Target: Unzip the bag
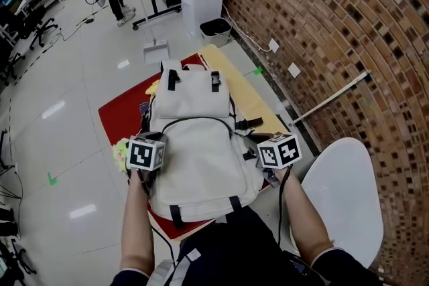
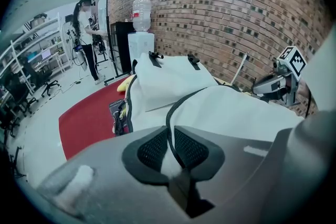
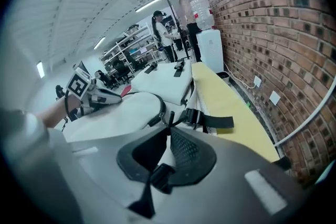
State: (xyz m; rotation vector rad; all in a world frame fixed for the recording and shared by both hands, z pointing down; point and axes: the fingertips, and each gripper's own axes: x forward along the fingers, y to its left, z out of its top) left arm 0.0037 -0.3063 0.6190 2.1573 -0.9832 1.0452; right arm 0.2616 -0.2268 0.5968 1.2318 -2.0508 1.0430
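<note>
While the head view hid both jaw pairs, the left gripper view showed the left gripper (image 2: 169,150) nearly closed on the zipper seam (image 2: 168,115) of the bag (image 1: 201,164) at frame centre. The right gripper (image 3: 167,150) clamped the black zipper pull (image 3: 169,122).
</note>
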